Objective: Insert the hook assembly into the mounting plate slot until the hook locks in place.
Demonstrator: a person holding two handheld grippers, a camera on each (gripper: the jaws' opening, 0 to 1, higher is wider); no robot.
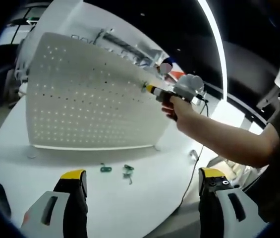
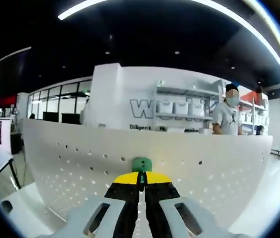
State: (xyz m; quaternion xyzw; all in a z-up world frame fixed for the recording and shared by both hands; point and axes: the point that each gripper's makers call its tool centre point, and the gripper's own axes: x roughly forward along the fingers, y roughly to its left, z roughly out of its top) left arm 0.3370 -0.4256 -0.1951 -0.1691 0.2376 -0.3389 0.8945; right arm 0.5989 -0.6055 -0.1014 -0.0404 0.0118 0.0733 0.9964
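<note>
A white perforated mounting plate [image 1: 87, 94] stands upright on the round white tabletop [image 1: 130, 203], its face dotted with rows of small holes.

In the left gripper view, the left claw [image 1: 142, 181] hangs low over the near part of the tabletop with its two yellow-tipped jaws spread wide and nothing between them. Just beyond them, on the tabletop in front of the plate's lower edge, lie two small green hook parts [image 1: 116, 170], near each other and apart from the plate. At the plate's far right edge a person's hand [image 1: 177, 108] holds the right claw [image 1: 149, 89] against the board, its yellow tip at the perforated face; a dark cable [image 1: 195, 163] trails from it down across the tabletop.

In the right gripper view, the right claw [image 2: 140, 179] has its jaws pressed together on a green hook assembly [image 2: 141, 164], which sticks out past the yellow tips and meets the plate's face [image 2: 189, 163] among the holes. Whether the hook is seated in a slot cannot be told. Behind the plate, a person [image 2: 227, 115] stands near white shelving [image 2: 179, 106].
</note>
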